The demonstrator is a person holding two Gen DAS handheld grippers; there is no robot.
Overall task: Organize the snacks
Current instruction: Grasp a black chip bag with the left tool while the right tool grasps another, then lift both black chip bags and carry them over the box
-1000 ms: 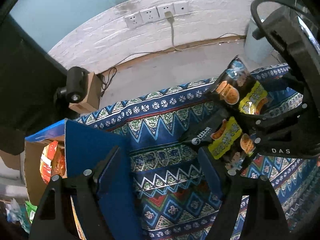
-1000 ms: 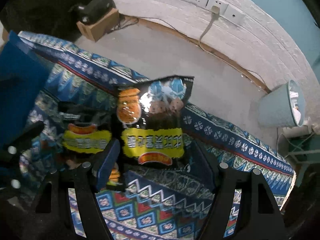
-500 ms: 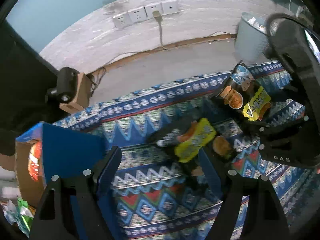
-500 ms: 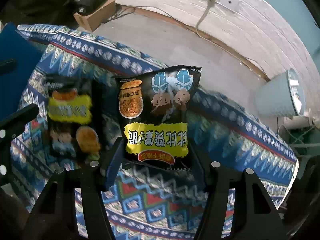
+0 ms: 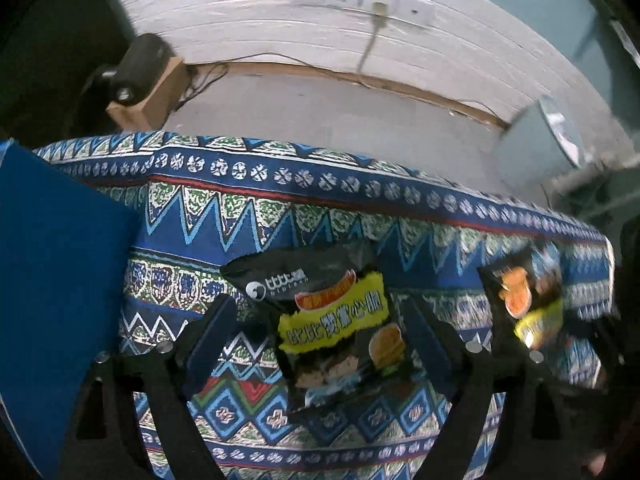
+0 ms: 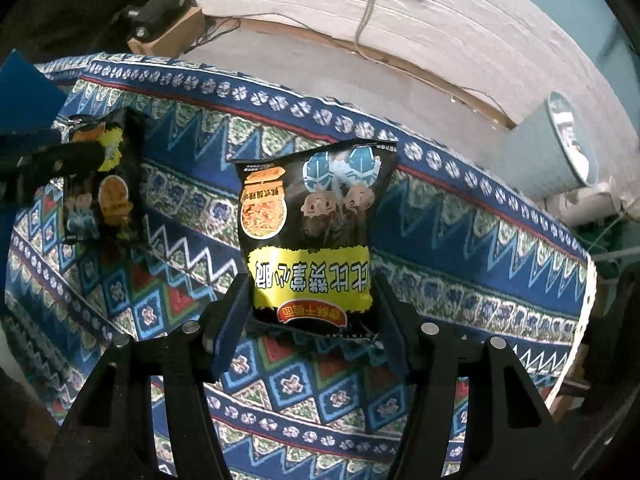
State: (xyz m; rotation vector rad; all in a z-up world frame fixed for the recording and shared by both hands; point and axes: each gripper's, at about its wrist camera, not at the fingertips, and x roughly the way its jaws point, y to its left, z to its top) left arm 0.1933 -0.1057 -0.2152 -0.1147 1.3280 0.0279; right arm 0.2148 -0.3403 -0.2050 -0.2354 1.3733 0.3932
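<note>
Right gripper has just been closing and now pinches its black snack bag, while the left gripper, just widening, straddles the other bag on the patterned cloth, so both pickups look underway.

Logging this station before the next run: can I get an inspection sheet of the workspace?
Surface: patterned blue woven cloth covers the table.
Job's things: black snack bag with yellow band between right gripper jaws; second black snack bag lies flat between left gripper jaws.
Clutter: blue box flap at left.
Grippers: right closing on its bag, pads at its sides; left opening, not pressing.
Cables: grey cord plugged into white wall sockets.
Surroundings: pale green bin, cardboard box on floor.
</note>
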